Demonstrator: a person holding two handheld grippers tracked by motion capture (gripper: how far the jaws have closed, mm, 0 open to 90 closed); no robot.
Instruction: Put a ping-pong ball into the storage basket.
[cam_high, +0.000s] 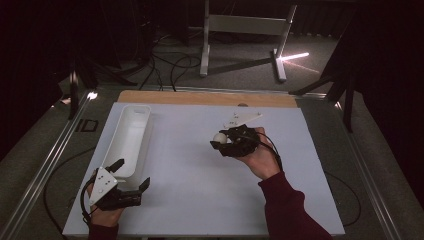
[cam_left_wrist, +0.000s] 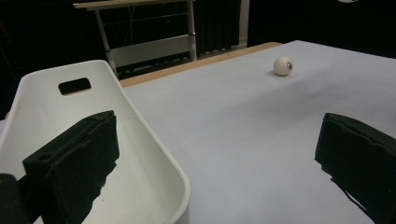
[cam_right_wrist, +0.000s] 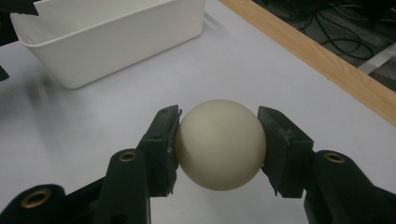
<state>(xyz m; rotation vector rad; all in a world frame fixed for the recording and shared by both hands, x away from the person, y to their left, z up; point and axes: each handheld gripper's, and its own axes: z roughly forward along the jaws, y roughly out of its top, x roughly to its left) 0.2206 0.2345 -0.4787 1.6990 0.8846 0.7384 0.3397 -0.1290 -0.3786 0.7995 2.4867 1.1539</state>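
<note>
A cream-white ball (cam_right_wrist: 220, 135) sits between the two black jaws of my right gripper (cam_right_wrist: 218, 148), whose pads press on both its sides just over the white table sheet. From above, this gripper (cam_high: 221, 141) and its ball (cam_high: 219, 136) are at the middle of the table. My left gripper (cam_high: 131, 175) stands open at the near left, one jaw over the near end of the white bin (cam_high: 136, 109) and the other over the sheet. In the left gripper view the left gripper (cam_left_wrist: 215, 158) holds nothing, and a white ball (cam_left_wrist: 283, 66) shows farther off on the sheet.
The long white bin (cam_left_wrist: 144, 135) lies along the table's left side, with a handle slot at its far end; it also shows as the bin (cam_right_wrist: 107, 46) ahead of the right gripper. A wooden strip (cam_high: 200, 97) edges the far side. Beyond it are cables and a frame stand (cam_high: 245, 25).
</note>
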